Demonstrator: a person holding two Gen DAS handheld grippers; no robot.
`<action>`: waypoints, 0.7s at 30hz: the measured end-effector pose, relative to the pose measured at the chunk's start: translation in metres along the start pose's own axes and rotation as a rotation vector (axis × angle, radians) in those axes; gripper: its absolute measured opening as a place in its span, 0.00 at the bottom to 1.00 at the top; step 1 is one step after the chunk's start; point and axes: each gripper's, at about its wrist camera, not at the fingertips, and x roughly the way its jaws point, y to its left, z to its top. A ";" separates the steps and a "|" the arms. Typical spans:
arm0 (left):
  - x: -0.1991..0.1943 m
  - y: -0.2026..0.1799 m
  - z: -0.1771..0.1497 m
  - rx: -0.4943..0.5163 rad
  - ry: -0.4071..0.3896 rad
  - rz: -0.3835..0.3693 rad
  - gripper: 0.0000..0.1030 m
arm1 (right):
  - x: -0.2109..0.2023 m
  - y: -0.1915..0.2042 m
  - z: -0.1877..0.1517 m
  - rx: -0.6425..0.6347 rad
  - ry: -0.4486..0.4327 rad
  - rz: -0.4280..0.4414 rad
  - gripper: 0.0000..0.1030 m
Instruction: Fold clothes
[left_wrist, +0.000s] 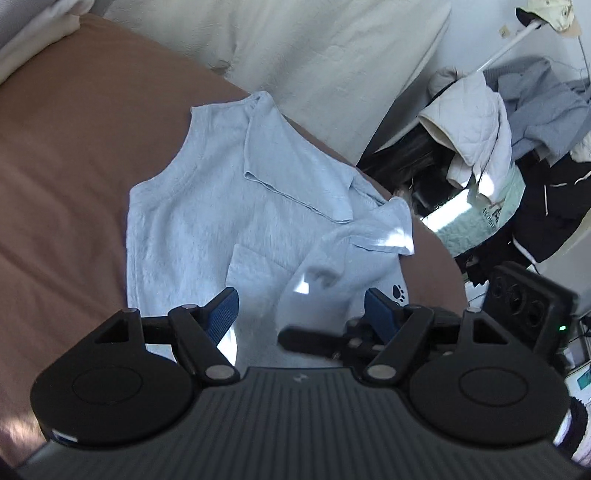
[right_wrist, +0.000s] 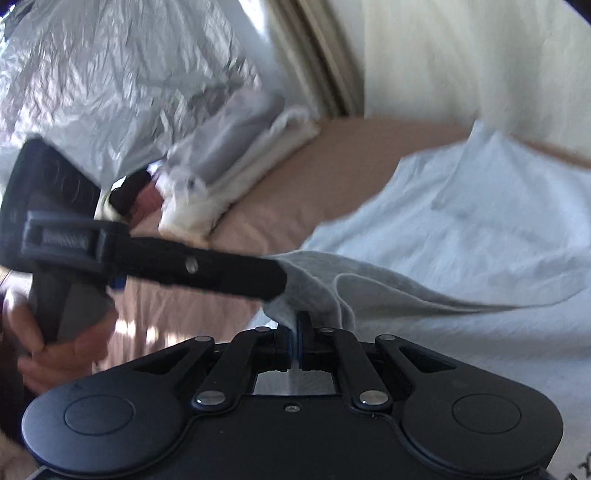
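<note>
A light blue shirt (left_wrist: 207, 206) lies spread on the brown bed cover (left_wrist: 66, 166), one sleeve folded across its chest, a paw print near its hem. My left gripper (left_wrist: 301, 306) is open above the shirt's lower part and holds nothing. My right gripper (right_wrist: 298, 325) is shut on a lifted fold of the shirt (right_wrist: 461, 221) near its lower edge. In the left wrist view the right gripper's fingers (left_wrist: 314, 338) reach in from the right, at the shirt's hem. In the right wrist view the left gripper (right_wrist: 207, 267) reaches in from the left, next to the raised fold.
A cream wall (left_wrist: 332, 55) runs behind the bed. A pile of jackets and dark clothes (left_wrist: 498, 140) sits off the bed's right side. A silver crinkled bag (right_wrist: 103, 81) and folded white cloth (right_wrist: 236, 173) lie at the bed's far left.
</note>
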 end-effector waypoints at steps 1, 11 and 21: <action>0.006 -0.001 0.000 0.006 0.008 0.011 0.72 | 0.006 -0.006 -0.002 0.019 0.041 0.019 0.14; 0.010 -0.036 -0.024 0.187 0.036 0.133 0.63 | -0.032 -0.050 0.030 0.032 0.256 -0.106 0.56; 0.042 -0.049 -0.036 0.333 0.086 0.270 0.40 | -0.130 -0.190 0.039 0.629 -0.018 -0.331 0.60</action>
